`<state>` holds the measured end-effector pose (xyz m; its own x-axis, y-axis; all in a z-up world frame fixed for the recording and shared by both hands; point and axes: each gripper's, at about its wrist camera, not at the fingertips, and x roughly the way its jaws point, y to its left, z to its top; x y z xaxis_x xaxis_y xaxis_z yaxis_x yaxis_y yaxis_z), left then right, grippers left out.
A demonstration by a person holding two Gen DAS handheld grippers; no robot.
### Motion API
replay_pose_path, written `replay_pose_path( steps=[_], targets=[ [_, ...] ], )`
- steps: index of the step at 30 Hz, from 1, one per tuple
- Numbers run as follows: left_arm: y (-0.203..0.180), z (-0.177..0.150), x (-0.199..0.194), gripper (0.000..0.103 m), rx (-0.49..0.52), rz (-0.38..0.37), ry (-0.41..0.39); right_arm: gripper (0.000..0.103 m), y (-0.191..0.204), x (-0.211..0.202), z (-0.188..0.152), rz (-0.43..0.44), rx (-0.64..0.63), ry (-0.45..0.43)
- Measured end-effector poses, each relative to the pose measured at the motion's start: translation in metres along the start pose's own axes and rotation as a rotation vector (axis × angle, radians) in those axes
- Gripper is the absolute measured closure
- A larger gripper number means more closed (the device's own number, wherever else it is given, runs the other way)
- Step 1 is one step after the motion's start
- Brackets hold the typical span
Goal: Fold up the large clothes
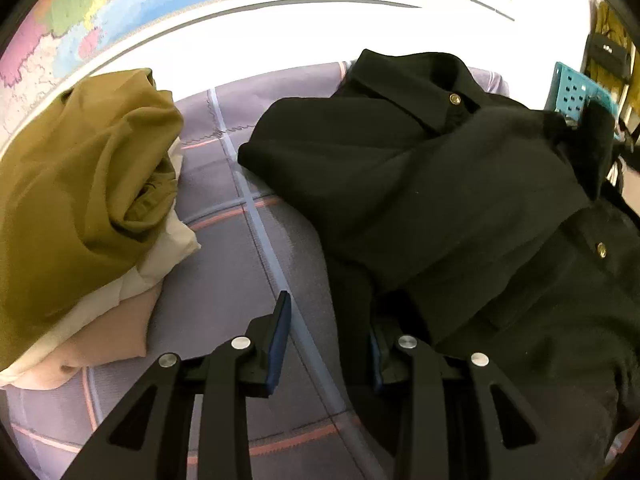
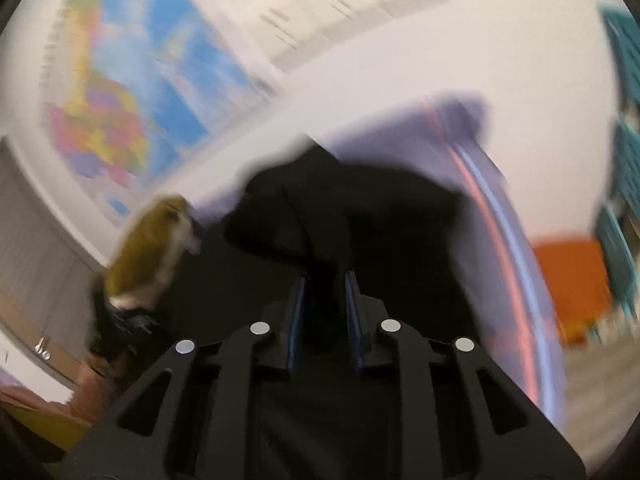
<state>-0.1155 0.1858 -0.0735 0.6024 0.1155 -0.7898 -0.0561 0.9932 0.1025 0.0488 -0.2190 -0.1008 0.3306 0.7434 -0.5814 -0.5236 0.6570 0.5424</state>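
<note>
A black coat point(image 1: 440, 184) with gold buttons lies partly folded on the purple mat point(image 1: 240, 240), collar at the far side. My left gripper point(image 1: 332, 344) is open at the coat's near left edge, its right finger tucked under the black cloth, its left finger point(image 1: 280, 340) over the mat. In the blurred right wrist view my right gripper point(image 2: 325, 304) is shut on a fold of the black coat point(image 2: 340, 216) and holds it lifted.
A pile of folded clothes point(image 1: 80, 200), olive on top of cream and pink, sits on the mat's left side. A teal perforated basket point(image 1: 576, 88) stands at the far right. A map point(image 1: 120, 8) hangs on the wall behind.
</note>
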Motion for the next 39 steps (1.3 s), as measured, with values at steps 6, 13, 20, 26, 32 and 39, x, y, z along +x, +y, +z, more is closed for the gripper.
replay_pose_path(
  steps=[6, 13, 20, 26, 32, 39],
  targets=[
    [-0.004, 0.010, -0.046, 0.056, 0.018, -0.056, -0.121, 0.020, 0.013, -0.026, 0.002, -0.049, -0.043, -0.106],
    [-0.040, 0.022, -0.033, 0.054, 0.112, -0.048, -0.106, 0.039, 0.027, 0.033, 0.015, -0.064, -0.119, 0.016],
    [-0.024, 0.017, -0.003, 0.065, 0.038, 0.029, -0.035, 0.094, 0.070, 0.020, 0.065, 0.004, -0.240, -0.139],
    [-0.001, 0.000, -0.001, 0.066, -0.041, 0.057, 0.009, 0.088, 0.046, 0.046, 0.063, -0.032, -0.227, -0.009],
    [0.010, -0.014, -0.023, 0.047, -0.111, -0.089, -0.008, 0.034, 0.003, 0.019, 0.034, -0.069, -0.071, 0.008],
    [0.008, -0.046, -0.054, 0.029, -0.174, -0.351, -0.010, 0.019, -0.020, -0.045, -0.033, -0.015, 0.002, 0.053]
  ],
)
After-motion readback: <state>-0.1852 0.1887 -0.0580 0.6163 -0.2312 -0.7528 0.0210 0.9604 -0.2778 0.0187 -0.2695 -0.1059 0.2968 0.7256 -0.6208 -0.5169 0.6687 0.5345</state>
